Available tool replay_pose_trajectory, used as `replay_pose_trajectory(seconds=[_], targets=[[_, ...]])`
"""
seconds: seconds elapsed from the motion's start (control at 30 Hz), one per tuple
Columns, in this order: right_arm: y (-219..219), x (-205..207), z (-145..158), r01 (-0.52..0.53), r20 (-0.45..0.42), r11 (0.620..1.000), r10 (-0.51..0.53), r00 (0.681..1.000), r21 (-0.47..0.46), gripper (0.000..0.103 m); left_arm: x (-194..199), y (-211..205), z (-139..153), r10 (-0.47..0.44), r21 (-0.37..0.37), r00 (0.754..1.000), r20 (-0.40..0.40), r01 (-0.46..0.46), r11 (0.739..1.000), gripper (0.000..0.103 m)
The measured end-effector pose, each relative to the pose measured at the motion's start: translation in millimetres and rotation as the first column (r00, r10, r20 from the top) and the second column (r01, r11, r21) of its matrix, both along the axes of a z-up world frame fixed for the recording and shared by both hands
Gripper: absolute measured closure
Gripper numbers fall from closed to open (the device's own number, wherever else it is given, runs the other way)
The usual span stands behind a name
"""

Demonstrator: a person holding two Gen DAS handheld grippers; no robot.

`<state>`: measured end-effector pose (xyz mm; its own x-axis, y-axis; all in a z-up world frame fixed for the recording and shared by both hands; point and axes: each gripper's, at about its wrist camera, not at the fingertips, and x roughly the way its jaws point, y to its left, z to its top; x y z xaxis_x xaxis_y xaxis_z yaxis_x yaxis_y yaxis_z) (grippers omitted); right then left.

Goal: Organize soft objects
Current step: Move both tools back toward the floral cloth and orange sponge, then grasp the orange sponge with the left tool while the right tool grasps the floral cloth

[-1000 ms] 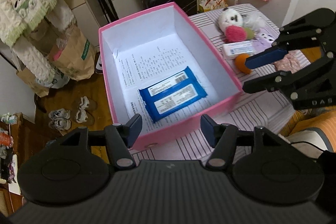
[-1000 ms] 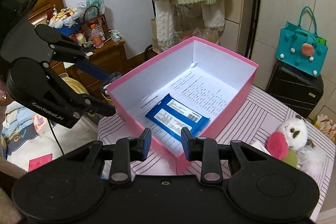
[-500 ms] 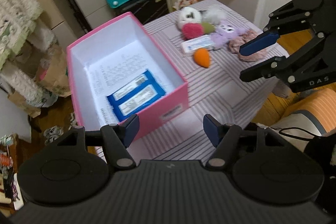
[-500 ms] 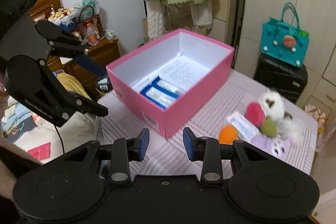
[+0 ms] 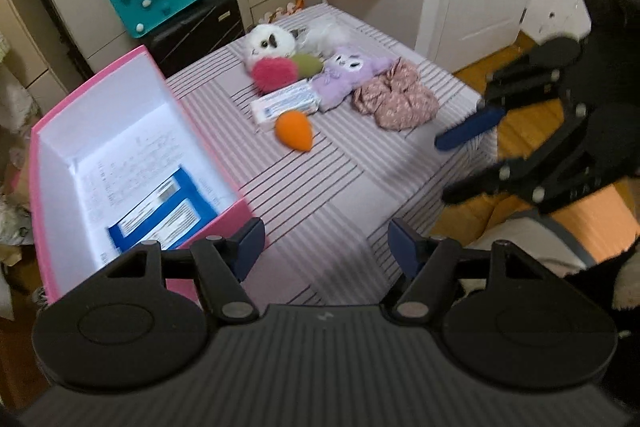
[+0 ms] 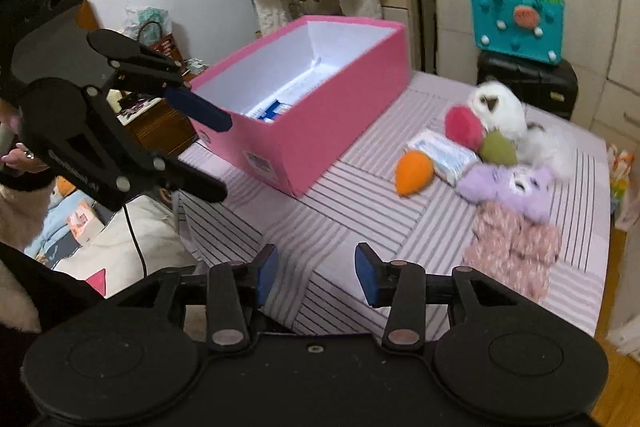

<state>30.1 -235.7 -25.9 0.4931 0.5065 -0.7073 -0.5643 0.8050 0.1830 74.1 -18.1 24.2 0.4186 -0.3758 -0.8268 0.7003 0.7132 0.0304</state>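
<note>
The soft toys lie crowded ahead of the right gripper [image 6: 316,273], so a grab at the orange plush carrot [image 6: 414,171] could, I judge, also snag the tissue pack [image 6: 442,154] touching it. Its jaws are opening, nothing between them, pitched down at the striped table [image 6: 352,219]. The left gripper [image 5: 326,249] hangs released and empty beside the pink box [image 5: 224,223].

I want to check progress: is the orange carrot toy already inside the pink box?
No, the orange carrot toy lies on the striped cloth, outside the pink box.
</note>
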Motion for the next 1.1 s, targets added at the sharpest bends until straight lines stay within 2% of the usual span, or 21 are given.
replay_pose_trajectory(seconds=[0.13,0.27,0.37,0.5,0.63,0.8,0.93,1.1], targets=[[-12.0,1.9,-16.6,0.047,0.011,0.999,-0.047,0.999,0.003,0.053,8.3,-11.2,-8.9,-0.001,-0.069,1.000,-0.003,0.000,0.998,0.036],[-23.9,6.7,-30.0,0.121,0.059,0.992,-0.119,0.991,-0.039,0.052,11.9,-19.0,-15.3,0.010,-0.105,0.997,0.072,-0.003,0.994,0.036],[-31.1,11.3,-39.4,0.174,0.099,0.982,-0.166,0.981,-0.080,0.048,19.9,-24.6,-19.3,0.037,-0.127,0.996,0.081,-0.027,0.992,0.036],[-41.4,19.8,-52.7,0.219,0.122,0.971,-0.208,0.971,-0.093,0.043,33.8,-38.3,-32.9,0.079,-0.121,0.994,0.081,-0.069,0.990,0.036],[-50.8,27.4,-62.9,0.269,0.174,0.959,-0.251,0.952,-0.089,0.028,44.3,-56.8,-47.3,0.119,-0.103,0.983,0.141,-0.105,0.989,0.036],[-55.8,35.1,-75.3,0.330,0.246,0.939,-0.300,0.922,-0.093,0.023,62.5,-81.3,-68.0,0.171,-0.097,0.972,0.162,-0.157,0.983,0.036],[-52.8,43.2,-88.1,0.349,0.327,0.928,-0.293,0.898,-0.129,0.015,83.4,-91.3,-85.1,0.203,-0.098,0.968,0.146,-0.189,0.977,0.036],[-43.3,51.9,-104.7,0.354,0.376,0.911,-0.258,0.890,-0.213,0.014,105.1,-94.1,-106.5,0.300,-0.075,0.940,0.162,-0.291,0.954,0.036]])
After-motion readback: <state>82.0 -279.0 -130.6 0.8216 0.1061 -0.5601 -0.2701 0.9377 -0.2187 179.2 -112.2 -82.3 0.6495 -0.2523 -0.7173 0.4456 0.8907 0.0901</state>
